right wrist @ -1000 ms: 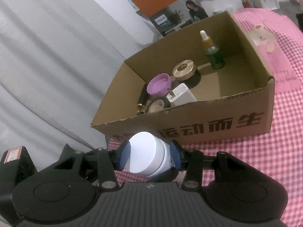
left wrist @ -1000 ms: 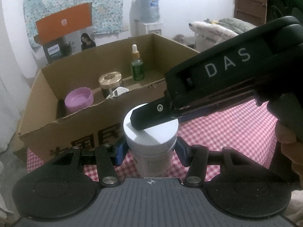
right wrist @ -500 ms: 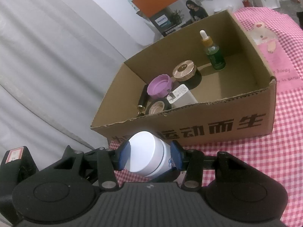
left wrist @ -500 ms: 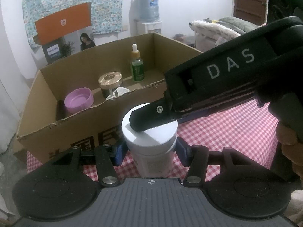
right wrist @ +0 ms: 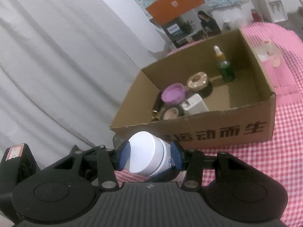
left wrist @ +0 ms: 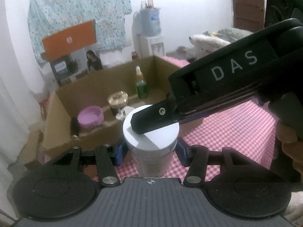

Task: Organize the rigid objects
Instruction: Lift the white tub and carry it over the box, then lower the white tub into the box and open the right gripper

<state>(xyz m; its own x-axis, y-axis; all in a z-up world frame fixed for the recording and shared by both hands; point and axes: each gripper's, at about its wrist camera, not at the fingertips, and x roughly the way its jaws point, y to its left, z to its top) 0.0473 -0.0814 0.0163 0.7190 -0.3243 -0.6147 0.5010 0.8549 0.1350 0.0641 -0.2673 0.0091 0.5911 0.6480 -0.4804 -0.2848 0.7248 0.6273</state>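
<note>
A white jar with a white lid (left wrist: 151,138) is held in front of an open cardboard box (left wrist: 56,132). My right gripper (right wrist: 149,158) is shut on the white jar (right wrist: 145,157) at its lid, and its black finger lies across the lid in the left wrist view (left wrist: 151,121). My left gripper (left wrist: 149,151) has its blue pads on both sides of the jar's body, but the jar hides the contact. The cardboard box (right wrist: 208,132) holds a purple lid (right wrist: 173,94), a gold-lidded jar (right wrist: 197,79), a green dropper bottle (right wrist: 225,70) and a white charger (right wrist: 195,106).
A pink checked cloth (right wrist: 265,170) covers the table under the box. A grey curtain (right wrist: 56,66) hangs on the left. An orange and dark product box (right wrist: 181,15) stands behind the cardboard box. A water dispenser (left wrist: 149,24) stands at the back wall.
Both grippers and the white jar have risen and moved closer to the box, so more of its inside shows. The grip on the jar has not changed.
</note>
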